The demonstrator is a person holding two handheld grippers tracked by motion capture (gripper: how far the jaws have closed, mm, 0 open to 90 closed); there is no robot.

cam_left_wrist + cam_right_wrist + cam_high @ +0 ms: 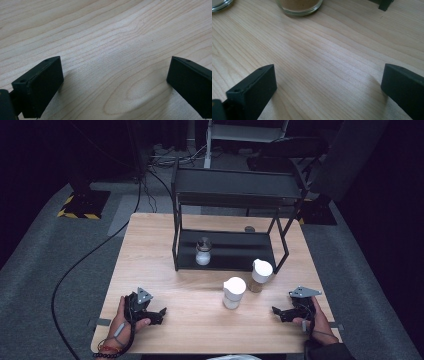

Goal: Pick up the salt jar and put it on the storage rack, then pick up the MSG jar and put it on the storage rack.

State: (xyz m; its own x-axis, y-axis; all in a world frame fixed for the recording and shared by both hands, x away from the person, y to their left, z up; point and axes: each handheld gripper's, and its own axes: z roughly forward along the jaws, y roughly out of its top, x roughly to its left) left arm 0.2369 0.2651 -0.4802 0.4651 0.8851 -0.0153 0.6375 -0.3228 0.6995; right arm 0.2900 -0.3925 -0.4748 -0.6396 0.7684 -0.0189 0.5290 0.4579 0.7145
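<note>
My left gripper rests near the front left of the wooden table, held in a hand. Its jaws stand wide apart over bare wood in the left gripper view, with nothing between them. At the front right, my right gripper is open too, and its jaws also frame bare wood. Two white-lidded jars stand mid-table: one nearer the front, and one with brown powder, whose base lies ahead of the right jaws.
A black two-tier rack stands at the back of the table. A grey-lidded jar sits on its lower shelf. One rack foot shows at the upper right of the right gripper view. A small round object lies behind the rack.
</note>
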